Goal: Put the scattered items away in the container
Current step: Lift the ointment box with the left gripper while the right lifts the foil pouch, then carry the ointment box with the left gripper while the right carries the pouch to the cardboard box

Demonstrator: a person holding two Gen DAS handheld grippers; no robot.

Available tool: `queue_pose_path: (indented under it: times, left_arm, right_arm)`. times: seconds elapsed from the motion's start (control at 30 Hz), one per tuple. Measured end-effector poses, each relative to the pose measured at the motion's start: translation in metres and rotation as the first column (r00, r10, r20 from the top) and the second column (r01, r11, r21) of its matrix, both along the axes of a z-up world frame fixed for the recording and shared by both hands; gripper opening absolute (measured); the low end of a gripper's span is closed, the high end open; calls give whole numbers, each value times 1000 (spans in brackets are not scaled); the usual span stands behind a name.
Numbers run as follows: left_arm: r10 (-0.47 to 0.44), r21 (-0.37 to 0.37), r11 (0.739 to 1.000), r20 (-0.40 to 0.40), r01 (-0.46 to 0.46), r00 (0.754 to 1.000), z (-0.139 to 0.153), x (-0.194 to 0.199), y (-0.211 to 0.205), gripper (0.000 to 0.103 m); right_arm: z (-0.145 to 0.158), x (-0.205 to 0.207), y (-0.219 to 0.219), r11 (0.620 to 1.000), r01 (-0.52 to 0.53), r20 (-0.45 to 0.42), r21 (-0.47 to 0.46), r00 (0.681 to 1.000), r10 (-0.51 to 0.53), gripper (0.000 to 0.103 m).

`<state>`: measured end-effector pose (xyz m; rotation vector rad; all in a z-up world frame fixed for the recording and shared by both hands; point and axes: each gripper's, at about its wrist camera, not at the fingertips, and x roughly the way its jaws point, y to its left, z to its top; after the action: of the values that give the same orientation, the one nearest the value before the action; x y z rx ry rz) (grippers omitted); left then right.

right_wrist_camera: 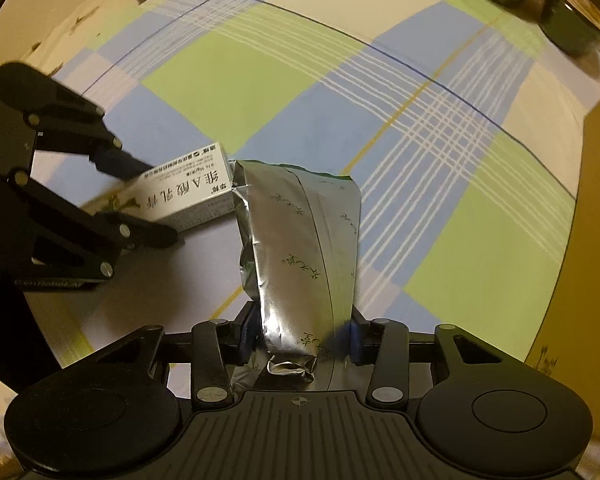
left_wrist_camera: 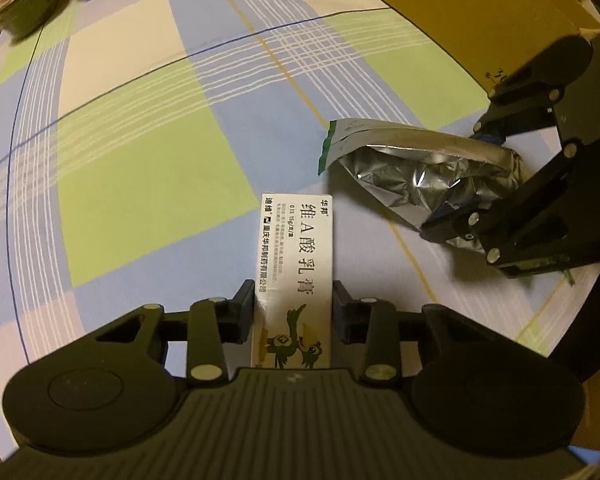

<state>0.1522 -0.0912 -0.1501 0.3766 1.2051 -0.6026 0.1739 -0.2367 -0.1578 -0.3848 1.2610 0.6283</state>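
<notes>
My left gripper (left_wrist_camera: 294, 304) is shut on a white medicine box (left_wrist_camera: 296, 260) with black Chinese print and a green bird drawing; the box points forward over the checked cloth. To its right, my right gripper (left_wrist_camera: 460, 184) is shut on a crumpled silver foil pouch (left_wrist_camera: 420, 164) with its mouth open. In the right wrist view the foil pouch (right_wrist_camera: 300, 240) stands between the right gripper's (right_wrist_camera: 302, 340) fingers, its top end close beside the white box (right_wrist_camera: 188, 196) held by the left gripper (right_wrist_camera: 152, 202). A brown cardboard container (left_wrist_camera: 460, 8) lies beyond at upper right.
A checked blue, green and cream cloth (left_wrist_camera: 140, 140) covers the table. Dark round tubs (left_wrist_camera: 24, 4) stand at the far left edge, and the same tubs (right_wrist_camera: 560, 16) show at the right wrist view's top right. The cardboard wall (right_wrist_camera: 592, 220) rises along the right side.
</notes>
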Motion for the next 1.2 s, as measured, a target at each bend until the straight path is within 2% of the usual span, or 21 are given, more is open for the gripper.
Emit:
queue_pose_path:
  times: [0.3, 0.53, 0.97, 1.2]
  left_arm:
    - [63, -49, 997, 2, -63, 998, 10, -21, 4, 33]
    - [100, -75, 992, 16, -99, 995, 27, -32, 11, 33]
    - [169, -147, 976, 61, -159, 984, 72, -61, 23, 33]
    - [177, -157, 974, 96, -161, 979, 89, -78, 20, 33]
  right_arm:
    - [18, -20, 12, 991, 105, -9, 87, 994, -105, 45]
    - [32, -29, 14, 983, 145, 26, 117, 989, -149, 45]
    - [75, -63, -7, 959, 225, 117, 175, 962, -247, 45]
    - [95, -80, -27, 939, 270, 154, 214, 940, -305, 45]
